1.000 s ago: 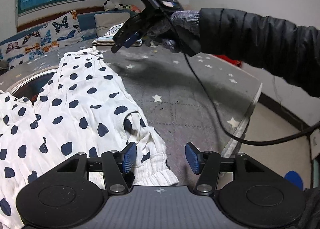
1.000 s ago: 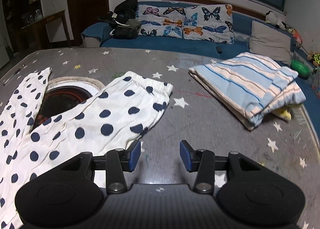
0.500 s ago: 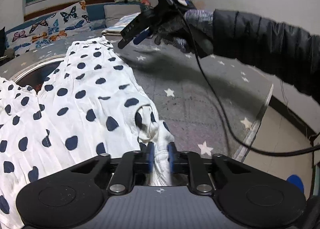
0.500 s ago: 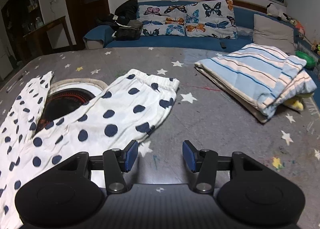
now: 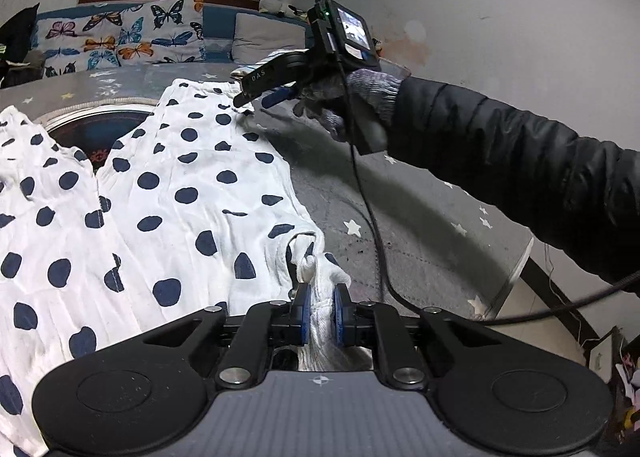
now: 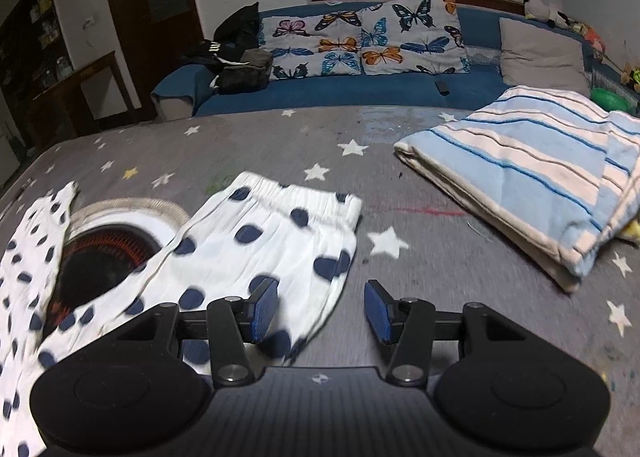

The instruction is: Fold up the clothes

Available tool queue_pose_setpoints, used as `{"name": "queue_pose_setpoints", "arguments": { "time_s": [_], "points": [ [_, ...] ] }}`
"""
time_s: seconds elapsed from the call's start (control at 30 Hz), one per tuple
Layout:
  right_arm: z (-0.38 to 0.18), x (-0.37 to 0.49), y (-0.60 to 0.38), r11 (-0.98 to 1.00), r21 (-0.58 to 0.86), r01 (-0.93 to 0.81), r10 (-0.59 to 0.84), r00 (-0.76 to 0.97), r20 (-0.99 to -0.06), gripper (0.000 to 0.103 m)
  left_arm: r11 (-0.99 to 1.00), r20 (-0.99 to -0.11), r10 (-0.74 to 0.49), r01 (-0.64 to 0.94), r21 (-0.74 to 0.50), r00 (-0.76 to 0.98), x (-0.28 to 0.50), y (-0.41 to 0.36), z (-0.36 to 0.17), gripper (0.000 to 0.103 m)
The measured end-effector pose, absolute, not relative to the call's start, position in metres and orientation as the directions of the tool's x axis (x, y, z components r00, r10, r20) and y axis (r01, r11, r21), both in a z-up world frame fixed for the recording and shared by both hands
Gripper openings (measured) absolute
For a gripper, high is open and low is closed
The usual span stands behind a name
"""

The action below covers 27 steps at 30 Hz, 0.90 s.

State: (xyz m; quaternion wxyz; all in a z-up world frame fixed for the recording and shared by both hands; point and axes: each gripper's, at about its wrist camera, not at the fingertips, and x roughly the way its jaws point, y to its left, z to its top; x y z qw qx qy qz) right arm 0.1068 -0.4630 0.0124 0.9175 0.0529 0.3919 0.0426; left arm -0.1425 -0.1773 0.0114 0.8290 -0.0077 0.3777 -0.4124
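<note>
White trousers with dark blue dots (image 5: 168, 193) lie spread on a grey star-patterned mat (image 5: 400, 217). My left gripper (image 5: 320, 317) is shut on the near hem of one leg, which bunches between the blue pads. In the left wrist view my right gripper (image 5: 256, 91) hovers over the far waistband, held by a gloved hand (image 5: 344, 105). In the right wrist view my right gripper (image 6: 320, 311) stands open just above the trousers (image 6: 256, 253); the cloth's right edge runs between its fingers, untouched. The elastic waistband (image 6: 300, 193) lies ahead.
A folded blue-and-white striped blanket (image 6: 532, 173) lies on the mat at the right. A round heater opening (image 6: 108, 253) sits in the mat between the trouser legs. A blue sofa with butterfly cushions (image 6: 360, 41) runs along the back. The mat's edge (image 5: 516, 277) drops to the floor.
My left gripper closed on the trouser hem and has drawn it up slightly. My right gripper moved down and left over the trousers' waist end, staying open.
</note>
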Motion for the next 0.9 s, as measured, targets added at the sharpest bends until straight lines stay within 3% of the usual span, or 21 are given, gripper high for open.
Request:
{"name": "queue_pose_setpoints", "arguments": {
  "time_s": [0.3,0.4,0.47,0.6,0.9],
  "points": [
    [0.005,0.135,-0.466,0.994,0.111,-0.017,0.090,0.707,-0.701,0.044,0.667,-0.628,-0.689,0.655,-0.355,0.361,-0.137,-0.176,0.006,0.013],
    [0.004,0.139,-0.465,0.996,0.089,-0.020,0.076,0.713,-0.697,0.036,0.670,-0.633,-0.686,0.650,-0.358,0.359,-0.138,-0.178,0.005,0.013],
    [0.003,0.141,-0.465,0.997,0.078,-0.021,0.070,0.716,-0.694,0.023,0.671,-0.636,-0.684,0.650,-0.357,0.357,-0.139,-0.180,0.005,0.013],
    [0.004,0.144,-0.465,0.998,0.059,-0.026,0.059,0.719,-0.692,0.008,0.676,-0.644,-0.678,0.645,-0.357,0.354,-0.142,-0.182,0.004,0.013],
    [0.002,0.151,-0.465,1.000,0.010,-0.002,0.008,0.727,-0.687,0.007,0.682,-0.655,-0.671,0.636,-0.362,0.347,-0.154,-0.182,0.003,0.014]
  ]
}}
